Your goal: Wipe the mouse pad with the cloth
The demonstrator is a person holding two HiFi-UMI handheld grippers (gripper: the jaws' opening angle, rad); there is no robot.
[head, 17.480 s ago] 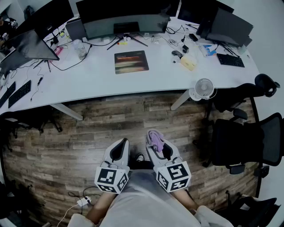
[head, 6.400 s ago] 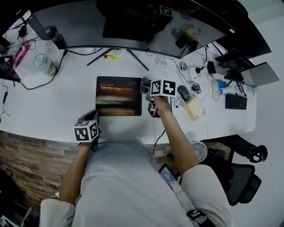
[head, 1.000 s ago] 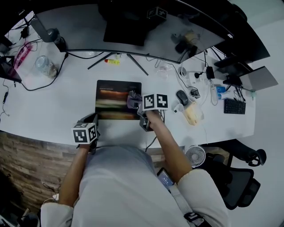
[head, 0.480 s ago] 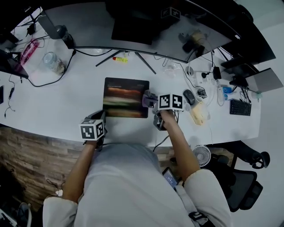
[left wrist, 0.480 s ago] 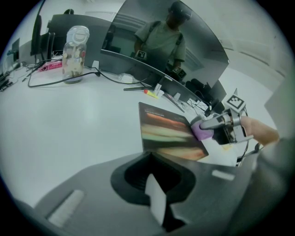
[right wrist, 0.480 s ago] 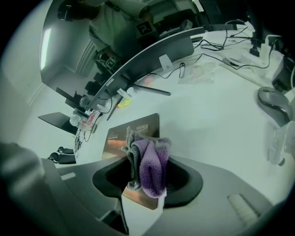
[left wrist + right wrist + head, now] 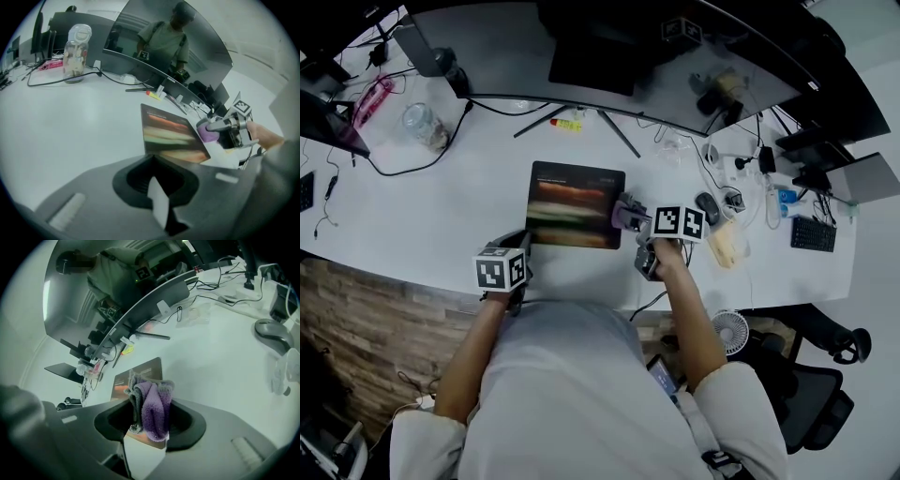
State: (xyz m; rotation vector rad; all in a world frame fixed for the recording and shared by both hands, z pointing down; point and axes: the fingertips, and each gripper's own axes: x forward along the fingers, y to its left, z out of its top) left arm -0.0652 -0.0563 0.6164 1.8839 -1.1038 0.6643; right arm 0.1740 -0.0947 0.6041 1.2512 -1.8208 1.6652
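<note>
While the right gripper (image 7: 637,223) grips the purple cloth (image 7: 627,213) at the mouse pad's (image 7: 576,203) right edge, near its front-right corner, the whole pad lies left of those jaws. Left gripper (image 7: 518,244): jaws together, empty, by the desk's (image 7: 431,220) front edge. Right is nearer; likely a leftward stroke.

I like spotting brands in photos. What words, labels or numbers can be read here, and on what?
Nothing reads clearly.
Curved monitor: small logo on its lower edge, too blurred to read.
Mouse pad: thin line of print near its far edge, too small.
Marker cubes: square patterns only, no letters.
</note>
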